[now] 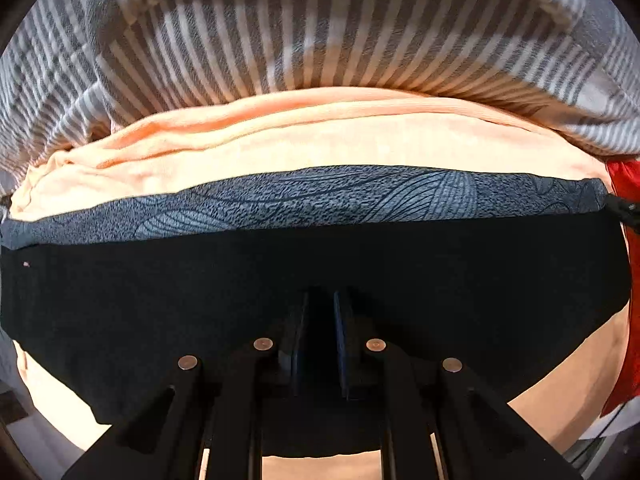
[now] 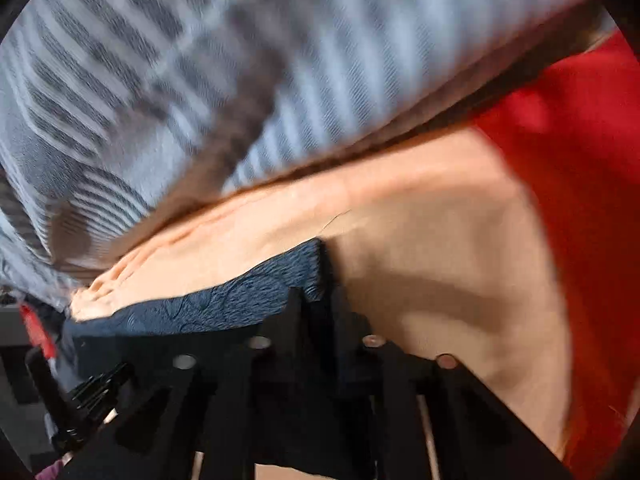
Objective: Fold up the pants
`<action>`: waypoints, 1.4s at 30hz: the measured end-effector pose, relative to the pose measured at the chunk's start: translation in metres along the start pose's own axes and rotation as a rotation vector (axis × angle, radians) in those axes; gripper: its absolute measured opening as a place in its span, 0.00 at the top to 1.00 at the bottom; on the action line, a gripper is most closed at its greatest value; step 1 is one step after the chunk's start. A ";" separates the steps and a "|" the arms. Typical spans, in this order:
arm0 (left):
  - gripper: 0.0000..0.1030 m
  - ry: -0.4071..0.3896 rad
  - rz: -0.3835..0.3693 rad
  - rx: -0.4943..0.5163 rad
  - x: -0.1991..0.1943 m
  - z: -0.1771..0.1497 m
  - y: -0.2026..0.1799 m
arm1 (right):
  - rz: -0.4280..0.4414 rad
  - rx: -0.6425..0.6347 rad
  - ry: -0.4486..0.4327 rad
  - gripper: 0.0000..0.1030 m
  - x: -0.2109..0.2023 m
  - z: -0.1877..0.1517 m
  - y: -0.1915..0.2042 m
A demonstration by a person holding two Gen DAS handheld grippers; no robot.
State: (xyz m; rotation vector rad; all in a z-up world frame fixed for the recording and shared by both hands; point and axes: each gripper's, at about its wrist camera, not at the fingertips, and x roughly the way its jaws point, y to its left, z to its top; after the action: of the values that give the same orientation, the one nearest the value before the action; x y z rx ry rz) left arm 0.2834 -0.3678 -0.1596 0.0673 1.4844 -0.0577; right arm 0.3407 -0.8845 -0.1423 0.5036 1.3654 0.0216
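The pants [image 1: 312, 280], dark fabric with a blue patterned band along the far edge, lie spread on the peach sheet [image 1: 280, 140], short of the striped blanket [image 1: 304, 40] that is bunched beyond them. The left gripper [image 1: 320, 320] sits low over the dark cloth with its jaws close together and fabric apparently pinched between them, though the black-on-black makes that hard to confirm. The right gripper [image 2: 320, 296] sits at the corner of the patterned band; the view is blurred, so I cannot tell whether its jaws have closed on the edge. A red cloth [image 2: 580, 160] lies beside the pants on that side. The step looks like a fold of the near edge toward the band: both grips should lift together, keep the fabric taut between them, and land edge on edge without dragging the sheet.
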 end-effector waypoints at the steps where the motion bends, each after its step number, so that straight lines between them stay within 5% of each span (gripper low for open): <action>1: 0.87 0.003 0.003 0.010 0.002 -0.001 -0.002 | -0.004 -0.003 -0.028 0.79 -0.010 -0.003 -0.001; 6: 0.87 -0.008 0.046 0.024 0.015 0.001 -0.012 | 0.086 -0.113 -0.026 0.79 -0.034 -0.036 0.023; 9: 0.87 -0.034 0.071 0.055 0.018 0.007 -0.018 | -0.026 -0.131 0.071 0.79 -0.003 -0.062 0.017; 11: 0.87 -0.044 0.053 0.064 0.018 0.012 -0.014 | 0.004 -0.057 0.059 0.80 0.005 -0.072 -0.002; 17: 0.86 -0.095 0.032 0.032 0.017 0.035 0.038 | -0.074 -0.142 0.044 0.80 0.001 -0.081 0.004; 21: 0.86 -0.094 0.015 -0.088 0.001 0.039 0.108 | -0.153 -0.111 0.043 0.77 -0.007 -0.084 0.025; 27: 0.86 -0.071 0.105 -0.068 0.005 0.020 0.195 | 0.007 -0.224 0.018 0.76 0.007 -0.110 0.134; 33: 0.86 -0.102 0.072 -0.164 0.029 0.017 0.252 | 0.074 -0.341 0.075 0.76 0.112 -0.121 0.264; 37: 0.86 -0.148 0.048 -0.121 0.019 0.040 0.261 | -0.022 -0.350 -0.014 0.78 0.136 -0.114 0.285; 39: 0.86 -0.122 -0.011 -0.151 0.009 0.055 0.282 | -0.019 -0.269 0.016 0.77 0.133 -0.105 0.278; 42: 0.86 -0.184 0.056 -0.137 -0.017 0.057 0.319 | -0.073 -0.274 0.003 0.76 0.110 -0.109 0.280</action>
State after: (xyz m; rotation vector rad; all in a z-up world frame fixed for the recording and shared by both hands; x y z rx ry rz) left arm 0.3642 -0.0546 -0.1346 -0.0076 1.2980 0.0812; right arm 0.3396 -0.5650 -0.1569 0.2241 1.3575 0.1482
